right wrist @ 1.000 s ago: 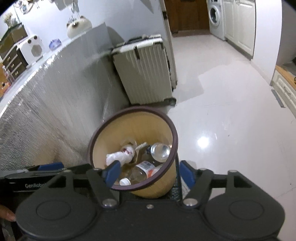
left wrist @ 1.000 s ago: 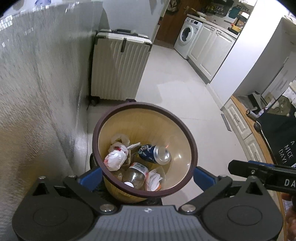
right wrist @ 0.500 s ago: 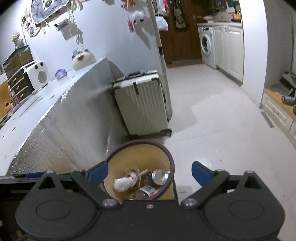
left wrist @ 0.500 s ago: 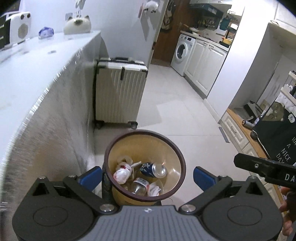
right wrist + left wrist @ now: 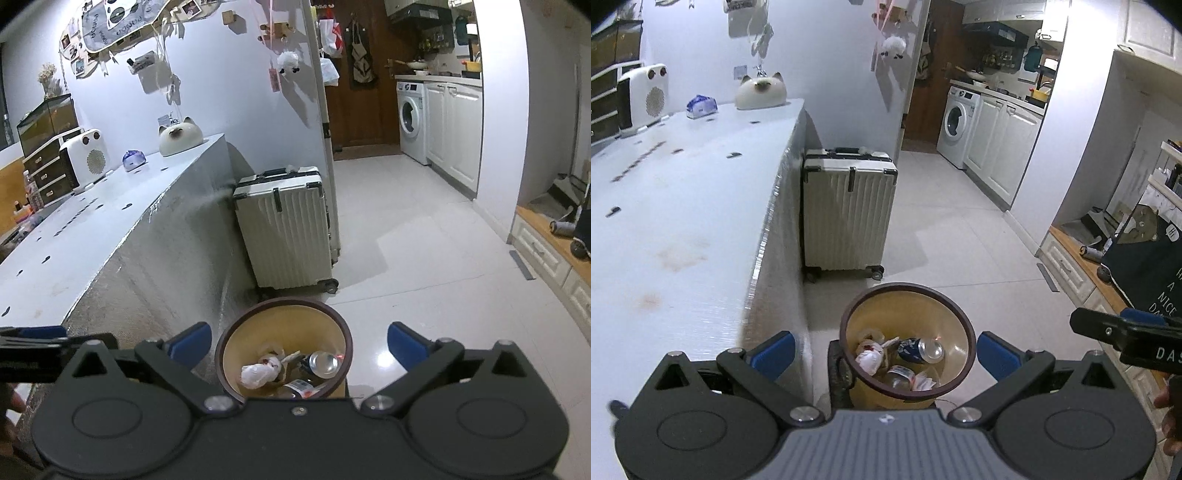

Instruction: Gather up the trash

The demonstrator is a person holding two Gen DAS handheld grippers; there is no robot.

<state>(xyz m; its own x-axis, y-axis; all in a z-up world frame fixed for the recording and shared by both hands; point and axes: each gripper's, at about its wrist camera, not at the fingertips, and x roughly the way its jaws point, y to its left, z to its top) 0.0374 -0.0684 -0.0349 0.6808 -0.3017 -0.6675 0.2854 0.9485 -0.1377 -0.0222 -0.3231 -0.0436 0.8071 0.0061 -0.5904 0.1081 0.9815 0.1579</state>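
**Both claws wide over the filled bin**

Hanging above the trash bin (image 5: 905, 339), the left claw (image 5: 884, 350) stands wide apart with nothing between its blue pads. The right claw (image 5: 299, 341) has just been opening and is likewise spread and bare. The bin sits on the floor (image 5: 960, 243) beside the table (image 5: 683, 221), holding a can (image 5: 925, 350), a bottle (image 5: 900, 376) and crumpled wrappers (image 5: 870, 358). A suitcase (image 5: 847, 210) stands behind it.

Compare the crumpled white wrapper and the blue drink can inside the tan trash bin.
The crumpled white wrapper is soft, wadded and red-stained; the blue drink can is rigid metal, lying on its side, silver end showing. The wrapper sits left, the can right. Both lie in the tan, dark-rimmed trash bin.
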